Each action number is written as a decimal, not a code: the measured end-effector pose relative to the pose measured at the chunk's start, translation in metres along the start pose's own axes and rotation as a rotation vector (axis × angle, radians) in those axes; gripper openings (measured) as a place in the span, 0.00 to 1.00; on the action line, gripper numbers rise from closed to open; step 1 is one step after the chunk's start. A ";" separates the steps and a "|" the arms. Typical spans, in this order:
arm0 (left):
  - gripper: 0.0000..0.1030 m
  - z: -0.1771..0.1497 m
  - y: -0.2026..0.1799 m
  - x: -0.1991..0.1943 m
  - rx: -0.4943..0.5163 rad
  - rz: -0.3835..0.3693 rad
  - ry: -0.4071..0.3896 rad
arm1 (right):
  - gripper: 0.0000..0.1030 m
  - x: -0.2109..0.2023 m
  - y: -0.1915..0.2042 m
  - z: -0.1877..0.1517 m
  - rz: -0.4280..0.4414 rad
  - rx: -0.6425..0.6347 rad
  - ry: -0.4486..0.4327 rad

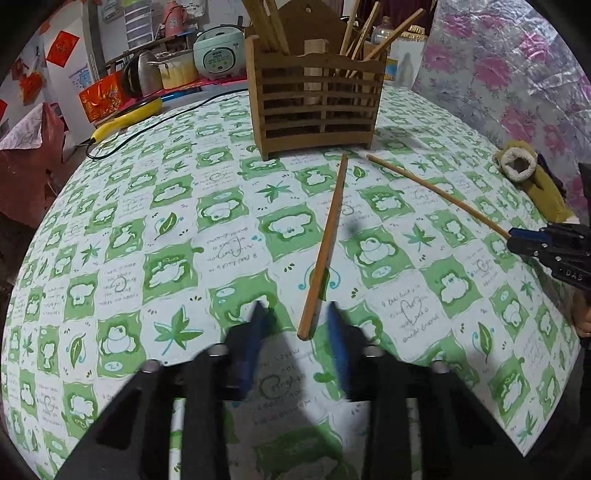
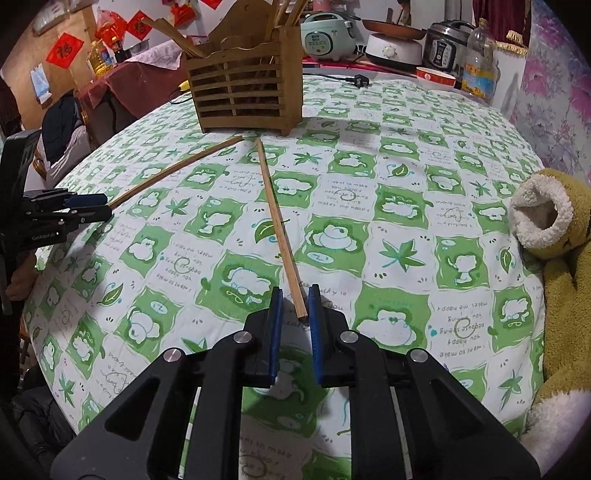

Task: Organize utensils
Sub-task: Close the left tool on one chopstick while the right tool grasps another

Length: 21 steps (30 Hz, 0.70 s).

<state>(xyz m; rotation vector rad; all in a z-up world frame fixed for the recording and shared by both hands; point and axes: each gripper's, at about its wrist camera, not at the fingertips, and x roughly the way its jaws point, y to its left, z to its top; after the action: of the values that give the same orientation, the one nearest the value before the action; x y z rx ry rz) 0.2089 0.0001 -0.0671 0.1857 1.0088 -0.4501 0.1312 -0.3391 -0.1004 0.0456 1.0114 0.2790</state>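
A slatted wooden utensil holder with several chopsticks stands at the far side of the green-patterned tablecloth. Two loose chopsticks lie in front of it. My left gripper straddles the near end of one chopstick. Its blurred blue pads stand clear of the stick on both sides. My right gripper has its jaws narrow around the end of the other chopstick. That stick lies beside the right pad, and cloth shows between it and the left pad.
A yellow plush slipper lies at the table's right edge. A yellow tool with a black cord lies far left. A rice cooker, pots and a bottle crowd the back. A floral sheet hangs on the right.
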 end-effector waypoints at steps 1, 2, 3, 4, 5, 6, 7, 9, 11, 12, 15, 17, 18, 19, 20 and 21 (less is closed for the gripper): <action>0.09 -0.001 0.001 -0.001 -0.006 -0.010 -0.003 | 0.15 0.000 0.000 0.000 0.000 0.000 -0.001; 0.08 -0.001 0.002 -0.002 -0.012 -0.027 -0.002 | 0.15 0.000 -0.001 0.000 -0.001 -0.001 -0.001; 0.07 -0.002 0.002 -0.003 -0.018 -0.039 -0.003 | 0.15 0.000 -0.001 0.000 0.000 0.000 -0.001; 0.06 -0.003 0.002 -0.005 -0.022 -0.041 -0.011 | 0.13 -0.001 -0.001 0.000 0.002 0.002 -0.002; 0.06 -0.004 0.001 -0.007 -0.023 -0.037 -0.020 | 0.09 -0.001 -0.001 0.001 0.004 0.004 -0.003; 0.06 -0.005 0.000 -0.010 -0.025 -0.033 -0.036 | 0.08 -0.002 -0.001 0.001 0.004 0.005 -0.005; 0.06 -0.005 -0.001 -0.013 -0.030 -0.041 -0.046 | 0.07 -0.002 -0.001 0.001 0.000 0.005 -0.007; 0.06 -0.006 -0.003 -0.019 -0.044 -0.059 -0.054 | 0.06 -0.005 0.000 0.000 -0.010 0.001 -0.022; 0.06 -0.004 -0.007 -0.029 -0.038 -0.040 -0.073 | 0.06 -0.011 -0.001 0.000 -0.013 0.009 -0.056; 0.06 -0.001 -0.009 -0.035 -0.033 -0.030 -0.085 | 0.06 -0.017 0.000 0.001 -0.003 0.018 -0.080; 0.06 0.012 -0.012 -0.062 -0.029 -0.006 -0.138 | 0.06 -0.036 0.004 0.010 -0.005 0.010 -0.140; 0.06 0.020 -0.013 -0.080 -0.034 0.003 -0.173 | 0.06 -0.055 0.008 0.018 -0.008 -0.004 -0.198; 0.06 0.024 -0.013 -0.089 -0.038 0.008 -0.192 | 0.06 -0.066 0.010 0.023 -0.012 -0.010 -0.230; 0.06 0.030 -0.013 -0.099 -0.046 0.013 -0.214 | 0.06 -0.075 0.012 0.028 -0.015 -0.013 -0.260; 0.06 0.034 -0.014 -0.105 -0.051 0.016 -0.227 | 0.06 -0.085 0.013 0.034 -0.016 -0.015 -0.290; 0.06 0.039 -0.014 -0.113 -0.057 0.017 -0.245 | 0.06 -0.091 0.014 0.038 -0.017 -0.015 -0.310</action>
<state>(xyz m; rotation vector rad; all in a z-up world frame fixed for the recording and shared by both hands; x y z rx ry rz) 0.1823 0.0052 0.0497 0.0850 0.7779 -0.4165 0.1154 -0.3455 -0.0021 0.0645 0.7011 0.2553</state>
